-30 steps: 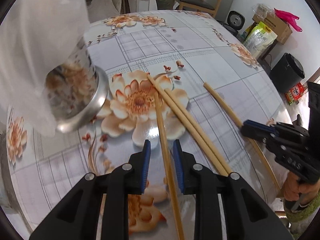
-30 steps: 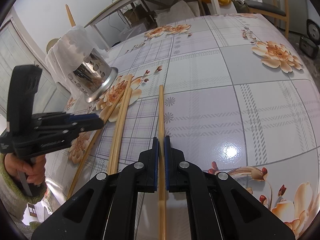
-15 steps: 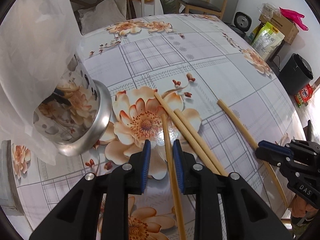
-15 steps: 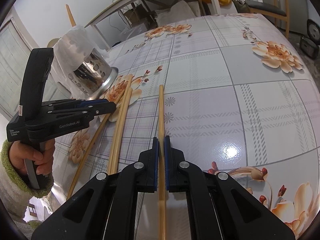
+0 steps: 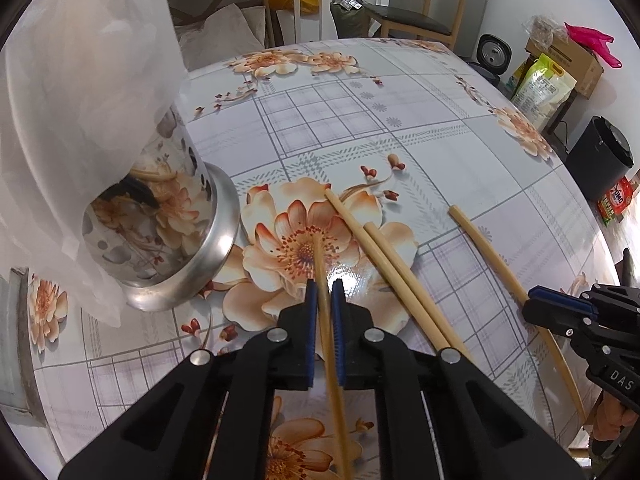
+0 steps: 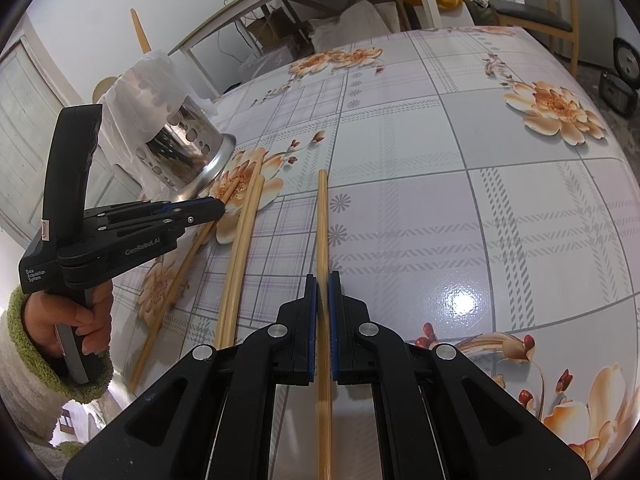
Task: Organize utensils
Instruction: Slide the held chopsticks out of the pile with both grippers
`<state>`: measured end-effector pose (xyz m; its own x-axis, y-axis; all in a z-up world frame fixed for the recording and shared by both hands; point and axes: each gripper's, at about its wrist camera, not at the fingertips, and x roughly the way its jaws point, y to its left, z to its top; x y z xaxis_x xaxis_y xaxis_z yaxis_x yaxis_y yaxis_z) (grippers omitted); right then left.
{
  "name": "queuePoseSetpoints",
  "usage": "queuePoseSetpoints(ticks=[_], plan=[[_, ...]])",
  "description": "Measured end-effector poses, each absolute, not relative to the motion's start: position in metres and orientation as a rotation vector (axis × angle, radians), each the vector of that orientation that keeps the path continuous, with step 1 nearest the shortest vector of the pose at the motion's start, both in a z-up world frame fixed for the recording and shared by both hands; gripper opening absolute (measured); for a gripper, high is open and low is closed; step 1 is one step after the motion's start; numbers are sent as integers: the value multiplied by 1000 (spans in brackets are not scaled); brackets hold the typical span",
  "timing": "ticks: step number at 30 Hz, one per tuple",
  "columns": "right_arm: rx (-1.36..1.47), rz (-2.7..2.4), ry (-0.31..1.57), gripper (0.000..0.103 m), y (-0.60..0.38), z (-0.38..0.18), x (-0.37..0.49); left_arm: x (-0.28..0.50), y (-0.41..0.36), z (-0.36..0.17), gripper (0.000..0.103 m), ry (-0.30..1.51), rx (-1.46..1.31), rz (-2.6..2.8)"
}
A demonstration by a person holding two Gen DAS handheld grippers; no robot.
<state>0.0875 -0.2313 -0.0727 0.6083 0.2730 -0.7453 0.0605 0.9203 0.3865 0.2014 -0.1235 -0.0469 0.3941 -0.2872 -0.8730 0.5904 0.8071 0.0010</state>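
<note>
On the floral tablecloth (image 5: pixel 420 148) we have each gripper clamped on its own bamboo chopstick: the left gripper (image 5: pixel 324 300), its jaws just closed, pinches one (image 5: pixel 320 264) near its tip, and the right gripper (image 6: pixel 323 292) pinches another (image 6: pixel 322 220). Both chopsticks lie flat, with a loose pair (image 5: pixel 392 264) between them. Our worry is that a grip so far from the middle lets the long end swing on lifting and knock the loose pair, or miss the plastic-draped steel utensil holder (image 5: pixel 192 240). Both our hands angle steeply down toward the table.
</note>
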Motion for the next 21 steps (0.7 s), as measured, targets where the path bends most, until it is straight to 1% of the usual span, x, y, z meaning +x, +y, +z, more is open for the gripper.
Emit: queuePoseSetpoints(ticks=[10, 14, 21], plan=[[359, 133, 948, 4, -229, -70, 93, 195, -110, -47, 6, 1032, 303, -571], [338, 135, 960, 8, -226, -68, 101, 194, -109, -47, 6, 1032, 297, -574], [253, 113, 971, 8, -215, -65, 120, 194, -109, -47, 6, 1030, 296, -573]])
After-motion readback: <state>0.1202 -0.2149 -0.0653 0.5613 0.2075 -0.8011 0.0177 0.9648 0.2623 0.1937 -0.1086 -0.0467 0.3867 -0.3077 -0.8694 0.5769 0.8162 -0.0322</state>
